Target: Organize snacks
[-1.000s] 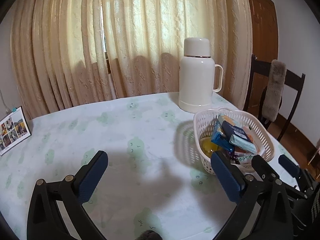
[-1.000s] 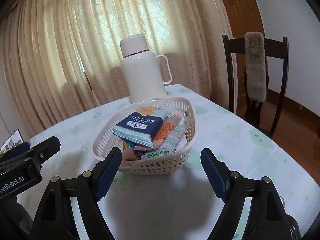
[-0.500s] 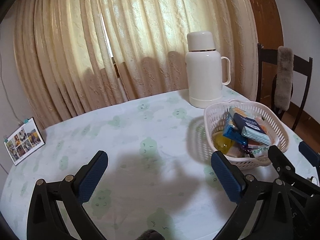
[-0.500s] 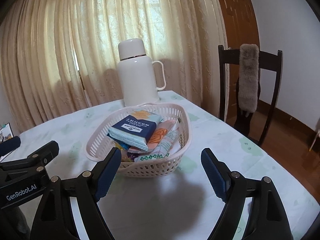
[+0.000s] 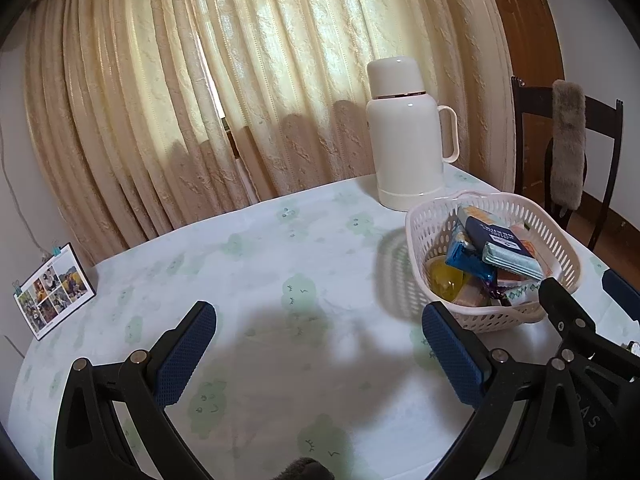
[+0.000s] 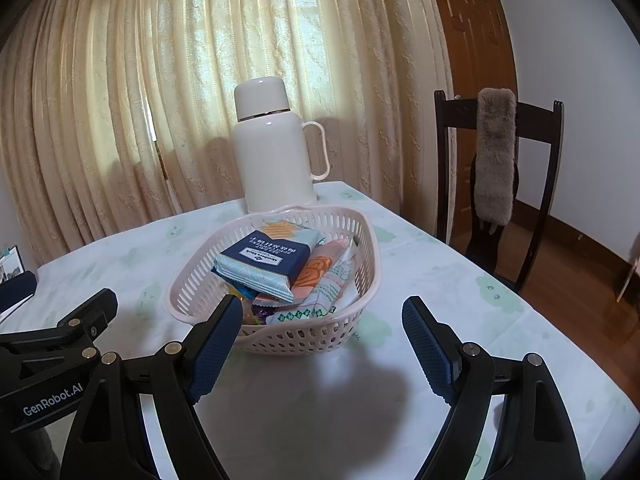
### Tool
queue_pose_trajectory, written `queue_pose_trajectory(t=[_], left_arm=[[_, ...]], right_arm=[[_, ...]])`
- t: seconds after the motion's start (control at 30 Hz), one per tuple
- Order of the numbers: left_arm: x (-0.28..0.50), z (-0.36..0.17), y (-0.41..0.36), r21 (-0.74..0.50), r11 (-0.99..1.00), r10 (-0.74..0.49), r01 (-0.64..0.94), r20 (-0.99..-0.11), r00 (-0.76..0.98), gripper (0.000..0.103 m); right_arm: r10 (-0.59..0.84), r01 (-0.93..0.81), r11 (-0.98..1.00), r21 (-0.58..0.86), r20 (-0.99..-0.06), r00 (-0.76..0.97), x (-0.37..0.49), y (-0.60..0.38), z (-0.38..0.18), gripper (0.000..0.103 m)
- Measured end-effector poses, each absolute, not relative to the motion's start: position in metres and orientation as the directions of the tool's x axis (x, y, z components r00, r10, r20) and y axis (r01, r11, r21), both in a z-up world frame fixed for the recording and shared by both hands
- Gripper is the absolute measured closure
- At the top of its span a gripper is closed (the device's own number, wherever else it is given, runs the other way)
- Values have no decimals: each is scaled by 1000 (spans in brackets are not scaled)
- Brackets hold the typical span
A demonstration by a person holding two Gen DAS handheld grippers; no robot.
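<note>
Both views have tilted slightly since a second ago, nothing else shifting. Left claw (image 5: 318,346) and right claw (image 6: 322,344) hang wide open, empty, above the worktop (image 5: 280,264); beyond, snacks (image 6: 276,272) sit piled in the basket (image 6: 304,336), apparently unsorted.

Both claws (left (image 5: 316,344), right (image 6: 322,340)) agape

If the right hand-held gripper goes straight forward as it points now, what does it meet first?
Most likely the near rim of the pale pink perforated plastic basket, which lies ahead between the open fingers of the right hand-held gripper; depth is uncertain.
</note>
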State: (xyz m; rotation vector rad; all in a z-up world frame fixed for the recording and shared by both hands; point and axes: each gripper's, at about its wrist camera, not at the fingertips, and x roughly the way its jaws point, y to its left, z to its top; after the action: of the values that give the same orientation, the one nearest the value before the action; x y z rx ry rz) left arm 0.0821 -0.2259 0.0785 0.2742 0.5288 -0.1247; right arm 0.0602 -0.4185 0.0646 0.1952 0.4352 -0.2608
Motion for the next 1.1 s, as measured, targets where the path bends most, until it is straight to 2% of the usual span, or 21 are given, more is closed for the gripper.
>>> queue_pose_trajectory(t=[1.1], left_arm=[[82, 73, -227, 224, 954, -52, 197, -526, 849, 0]], right_arm=[[-206, 288, 949, 129, -439, 874, 61, -419, 65, 21]])
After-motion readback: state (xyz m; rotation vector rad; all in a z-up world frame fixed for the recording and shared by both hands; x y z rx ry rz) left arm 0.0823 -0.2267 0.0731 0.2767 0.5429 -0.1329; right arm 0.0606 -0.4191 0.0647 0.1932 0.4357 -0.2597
